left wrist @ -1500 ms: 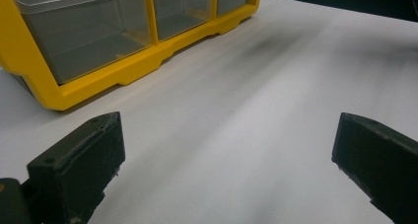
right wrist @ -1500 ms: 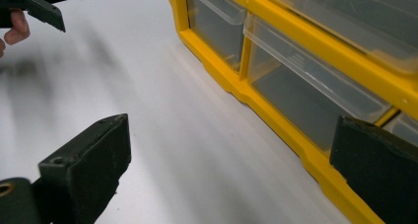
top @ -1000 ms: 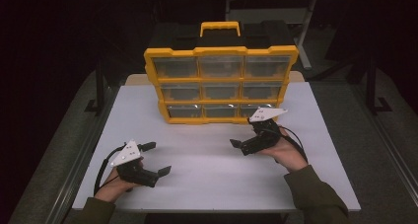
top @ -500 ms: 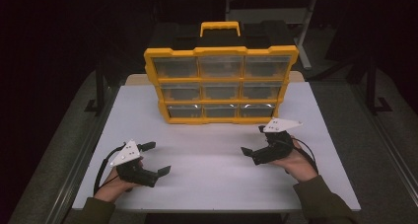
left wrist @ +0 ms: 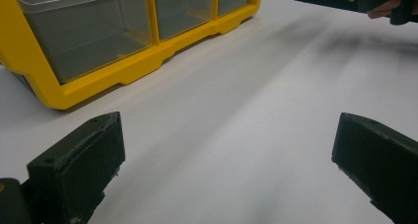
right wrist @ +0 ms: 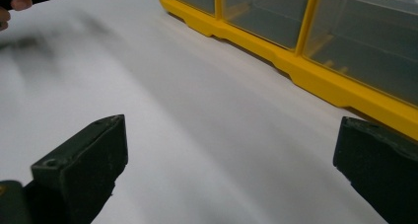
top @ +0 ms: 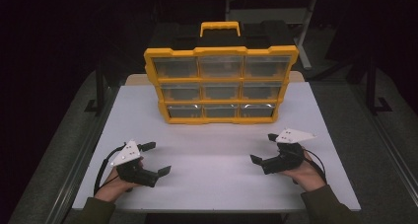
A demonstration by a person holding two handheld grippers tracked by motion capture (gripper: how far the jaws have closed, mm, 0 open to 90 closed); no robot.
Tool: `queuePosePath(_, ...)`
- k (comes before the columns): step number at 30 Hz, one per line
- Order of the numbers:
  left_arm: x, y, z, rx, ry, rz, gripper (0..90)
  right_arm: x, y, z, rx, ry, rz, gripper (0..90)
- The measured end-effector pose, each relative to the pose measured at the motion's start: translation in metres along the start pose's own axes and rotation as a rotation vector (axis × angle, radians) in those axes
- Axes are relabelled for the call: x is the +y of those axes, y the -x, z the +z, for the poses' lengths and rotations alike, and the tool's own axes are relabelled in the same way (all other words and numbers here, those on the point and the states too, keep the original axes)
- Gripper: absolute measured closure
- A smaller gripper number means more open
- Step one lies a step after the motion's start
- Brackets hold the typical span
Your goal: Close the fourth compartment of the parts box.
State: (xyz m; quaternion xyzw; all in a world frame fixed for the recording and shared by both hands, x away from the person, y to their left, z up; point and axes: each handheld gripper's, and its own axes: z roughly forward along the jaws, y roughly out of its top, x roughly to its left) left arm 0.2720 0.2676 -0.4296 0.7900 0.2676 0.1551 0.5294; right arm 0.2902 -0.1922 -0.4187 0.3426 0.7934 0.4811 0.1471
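A yellow organiser case [top: 221, 84] with clear drawers and a yellow handle stands upright at the back middle of the white table [top: 212, 155]. My left gripper [top: 156, 158] rests low at the front left, open, with nothing between its jaws. At the front right my right gripper [top: 264, 148] is open and empty too. In the left gripper view the case's bottom drawers [left wrist: 93, 31] lie ahead to the left, and in the right gripper view the organiser case [right wrist: 315, 41] lies ahead to the right. Both grippers [left wrist: 229, 150] [right wrist: 231, 150] stand well short of the case.
Bare white tabletop lies between the two grippers and in front of the case. The table edges drop off to a dark floor on both sides. Black table frames [top: 101, 86] stand at the left and at the right behind.
My right gripper has drawn back from near the case toward the front right of the table and come lower. The left gripper has stayed where it was.
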Motion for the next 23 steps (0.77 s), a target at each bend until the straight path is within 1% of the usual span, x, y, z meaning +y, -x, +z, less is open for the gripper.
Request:
queuePosePath(2, 0.000, 0.000, 0.000, 0.000, -0.005, 0.005, 0.0, -0.004, 0.000, -0.003, -0.001, 0.007, 0.005, 0.0)
queuePosePath(8, 0.000, 0.000, 0.000, -0.001, -0.006, 0.002, 0.0, -0.016, 0.000, -0.010, -0.014, 0.016, 0.018, 0.0)
queuePosePath(13, -0.001, 0.000, 0.000, 0.001, -0.008, -0.003, 0.0, -0.026, 0.000, -0.012, -0.025, 0.003, 0.025, 0.0)
queuePosePath(16, -0.001, 0.000, 0.001, 0.001, -0.008, -0.003, 0.0, -0.029, 0.000, -0.013, -0.031, -0.005, 0.029, 0.0)
queuePosePath(19, -0.001, 0.000, 0.000, 0.002, -0.009, -0.003, 0.0, -0.032, 0.000, -0.012, -0.036, -0.016, 0.020, 0.0)
queuePosePath(23, -0.001, 0.000, 0.000, 0.003, -0.015, 0.000, 0.0, -0.033, 0.001, -0.011, -0.032, -0.019, 0.025, 0.0)
